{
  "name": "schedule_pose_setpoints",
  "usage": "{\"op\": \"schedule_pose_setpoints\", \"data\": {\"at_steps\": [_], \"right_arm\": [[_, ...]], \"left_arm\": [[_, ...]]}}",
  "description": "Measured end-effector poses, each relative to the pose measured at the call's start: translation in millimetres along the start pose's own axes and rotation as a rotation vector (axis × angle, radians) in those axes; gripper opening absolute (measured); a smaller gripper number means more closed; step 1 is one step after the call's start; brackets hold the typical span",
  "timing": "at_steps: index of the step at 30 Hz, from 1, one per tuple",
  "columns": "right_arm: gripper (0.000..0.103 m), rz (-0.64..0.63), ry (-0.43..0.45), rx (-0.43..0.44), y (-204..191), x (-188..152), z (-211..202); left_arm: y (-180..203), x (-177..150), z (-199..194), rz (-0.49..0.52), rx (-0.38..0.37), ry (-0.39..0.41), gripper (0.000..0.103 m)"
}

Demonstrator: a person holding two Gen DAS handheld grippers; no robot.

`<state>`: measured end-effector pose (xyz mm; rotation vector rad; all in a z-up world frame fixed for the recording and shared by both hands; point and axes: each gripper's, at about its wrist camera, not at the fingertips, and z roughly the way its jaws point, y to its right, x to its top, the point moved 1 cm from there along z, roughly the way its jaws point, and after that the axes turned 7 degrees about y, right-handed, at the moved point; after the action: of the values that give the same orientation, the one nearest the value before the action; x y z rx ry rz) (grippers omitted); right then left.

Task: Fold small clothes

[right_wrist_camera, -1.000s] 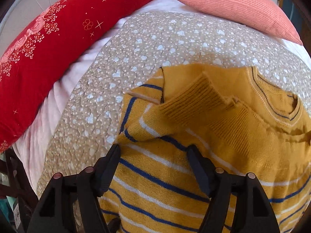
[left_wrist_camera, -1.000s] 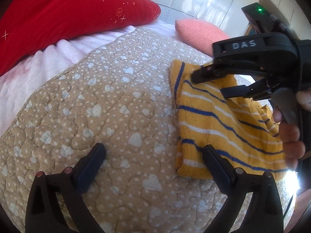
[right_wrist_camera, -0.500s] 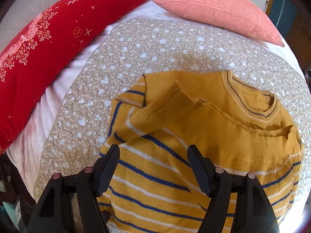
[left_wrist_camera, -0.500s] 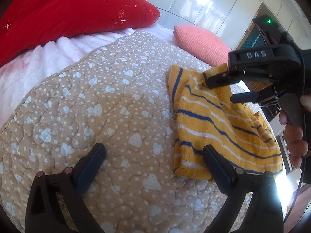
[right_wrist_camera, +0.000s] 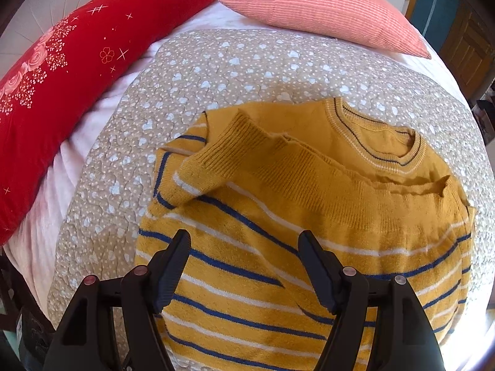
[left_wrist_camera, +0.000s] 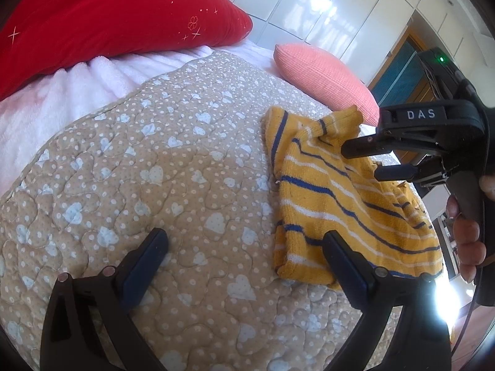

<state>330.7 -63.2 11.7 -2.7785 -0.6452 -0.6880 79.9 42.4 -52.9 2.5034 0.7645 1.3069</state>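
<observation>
A small yellow sweater (right_wrist_camera: pixel 309 222) with blue and white stripes lies folded on the beige quilt (right_wrist_camera: pixel 247 65). Its ribbed hem is folded up toward the collar (right_wrist_camera: pixel 380 142). In the left wrist view the sweater (left_wrist_camera: pixel 337 198) lies at the right. My left gripper (left_wrist_camera: pixel 244 247) is open and empty, low over the quilt, with its right finger at the sweater's near corner. My right gripper (right_wrist_camera: pixel 244 256) is open and empty above the striped part. It also shows in the left wrist view (left_wrist_camera: pixel 360 160), held by a hand above the sweater.
A red pillow (left_wrist_camera: pixel 102 21) lies at the back left on a white blanket (left_wrist_camera: pixel 62 92). A pink pillow (right_wrist_camera: pixel 321 6) lies at the far end of the bed. A wooden door (right_wrist_camera: pixel 467 46) and the bed's right edge are at the right.
My right gripper has risen and pulled back from the sweater, which now lies further below it. The left gripper has tilted slightly; it stays open over the quilt.
</observation>
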Motion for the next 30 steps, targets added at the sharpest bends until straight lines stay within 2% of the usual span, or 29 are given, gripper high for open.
{"op": "schedule_pose_setpoints", "data": {"at_steps": [4,8,11,14,17,19,21,26,30], "right_arm": [[0.076,0.019,0.033,0.039,-1.6,-5.0,-8.5],[0.076,-0.032,0.062,0.112,-20.3,-11.2,-16.2],[0.076,-0.078,0.054,0.154,-35.1,-14.0,-10.0],[0.076,-0.096,0.033,0.152,-44.1,-11.3,7.2],[0.077,-0.102,0.019,0.132,-54.4,-1.2,25.9],[0.084,-0.106,0.016,0.107,-61.8,8.7,37.2],[0.086,-0.133,0.010,0.076,-68.3,17.1,47.0],[0.087,-0.259,-0.032,-0.035,-82.4,32.1,74.0],[0.087,-0.386,-0.062,-0.105,-94.9,26.5,82.9]], "left_arm": [[-7.4,-0.5,-8.2,-0.048,-0.033,0.039,0.099],[-11.3,-0.2,-11.5,-0.080,-0.038,0.062,0.098],[-10.0,0.1,-10.8,-0.076,-0.034,0.059,0.098],[-11.2,1.1,-11.7,-0.084,-0.042,0.062,0.098],[-10.5,1.3,-10.2,-0.083,-0.040,0.062,0.098],[-11.8,0.7,-11.4,-0.082,-0.038,0.061,0.098],[-11.2,0.8,-10.9,-0.081,-0.037,0.059,0.098],[-11.7,1.3,-10.5,-0.079,-0.036,0.058,0.098],[-10.7,2.0,-6.8,-0.072,-0.032,0.051,0.098]]}}
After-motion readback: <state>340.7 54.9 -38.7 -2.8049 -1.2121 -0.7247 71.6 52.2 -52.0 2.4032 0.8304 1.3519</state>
